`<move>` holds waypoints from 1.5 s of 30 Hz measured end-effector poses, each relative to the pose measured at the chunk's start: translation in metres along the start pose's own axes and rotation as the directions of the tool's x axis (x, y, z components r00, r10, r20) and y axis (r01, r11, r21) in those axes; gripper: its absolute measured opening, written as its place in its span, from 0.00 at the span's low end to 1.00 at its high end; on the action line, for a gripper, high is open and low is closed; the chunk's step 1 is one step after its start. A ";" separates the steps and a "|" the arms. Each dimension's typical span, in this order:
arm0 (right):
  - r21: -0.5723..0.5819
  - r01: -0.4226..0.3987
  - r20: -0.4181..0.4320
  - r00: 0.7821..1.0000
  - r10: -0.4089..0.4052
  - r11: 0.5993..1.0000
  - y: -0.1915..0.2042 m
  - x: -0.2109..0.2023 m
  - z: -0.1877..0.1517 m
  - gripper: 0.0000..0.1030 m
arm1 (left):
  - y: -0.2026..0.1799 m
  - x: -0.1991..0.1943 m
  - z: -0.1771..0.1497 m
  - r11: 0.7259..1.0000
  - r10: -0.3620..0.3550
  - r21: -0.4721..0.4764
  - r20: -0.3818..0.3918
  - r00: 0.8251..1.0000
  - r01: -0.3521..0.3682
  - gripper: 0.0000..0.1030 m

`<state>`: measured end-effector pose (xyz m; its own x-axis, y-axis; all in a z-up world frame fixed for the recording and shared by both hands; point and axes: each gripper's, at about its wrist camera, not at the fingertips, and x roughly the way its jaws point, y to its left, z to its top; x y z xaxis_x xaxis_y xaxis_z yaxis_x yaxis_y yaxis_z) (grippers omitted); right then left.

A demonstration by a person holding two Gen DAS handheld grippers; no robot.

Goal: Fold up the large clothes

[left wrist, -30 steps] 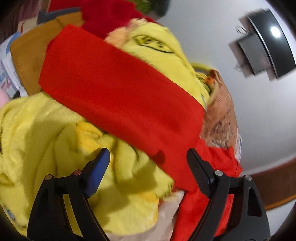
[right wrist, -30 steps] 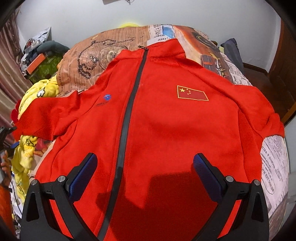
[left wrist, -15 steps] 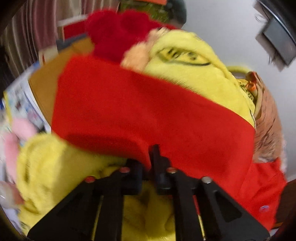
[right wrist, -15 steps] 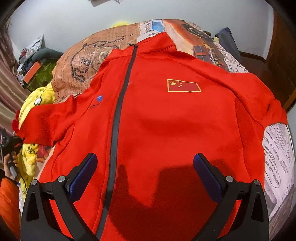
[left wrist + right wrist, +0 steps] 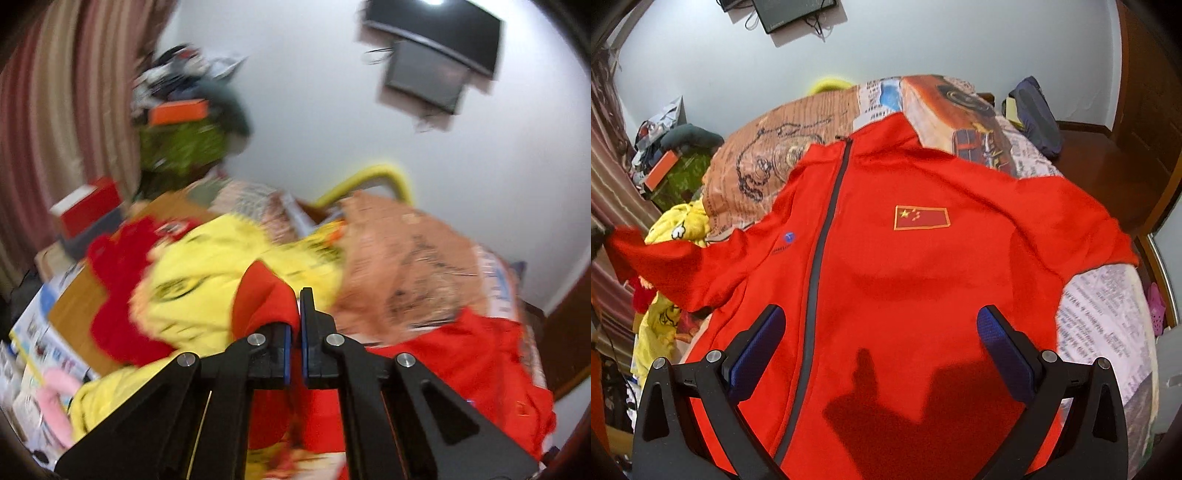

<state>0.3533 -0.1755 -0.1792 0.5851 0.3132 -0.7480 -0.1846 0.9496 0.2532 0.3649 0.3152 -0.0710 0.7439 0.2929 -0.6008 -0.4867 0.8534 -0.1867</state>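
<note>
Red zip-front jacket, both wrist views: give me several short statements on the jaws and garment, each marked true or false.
1. The left gripper has its jaws shut on the red zip-front jacket's sleeve. True.
2. The right gripper grips the jacket's hem. False: its jaws are open, holding nothing, above the red zip-front jacket.
3. The jacket's dark zipper is open. False: it is closed up to the collar.
4. A flag patch sits on the chest. True.
5. The jacket lies on a plain white sheet. False: the printed bedspread is patterned.

Our left wrist view sits low at the bed's left edge, close behind a pinched sleeve (image 5: 258, 295), facing the far wall. Our right wrist view looks down over the jacket (image 5: 905, 277). The 2 views share it.
</note>
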 end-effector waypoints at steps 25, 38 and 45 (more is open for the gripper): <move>-0.058 0.021 -0.001 1.000 -0.021 0.998 -0.047 -0.009 -0.006 1.00 | -0.323 0.052 -0.114 0.876 -0.325 0.234 -0.361 0.874 0.423 0.03; -0.044 0.052 -0.031 0.998 -0.053 0.998 -0.063 -0.009 -0.017 1.00 | -0.381 0.062 -0.230 0.736 -0.175 0.439 -0.612 0.771 0.515 0.15; -0.069 0.081 -0.036 0.996 -0.083 0.994 -0.060 -0.016 -0.020 1.00 | -0.362 0.036 -0.238 0.708 -0.166 0.446 -0.648 0.744 0.547 0.64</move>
<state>0.3391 -0.2374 -0.1950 0.5700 0.2331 -0.7879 -0.1909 0.9702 0.1489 0.4590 -0.0855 -0.2101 0.3374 -0.2030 -0.9192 0.2662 0.9572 -0.1137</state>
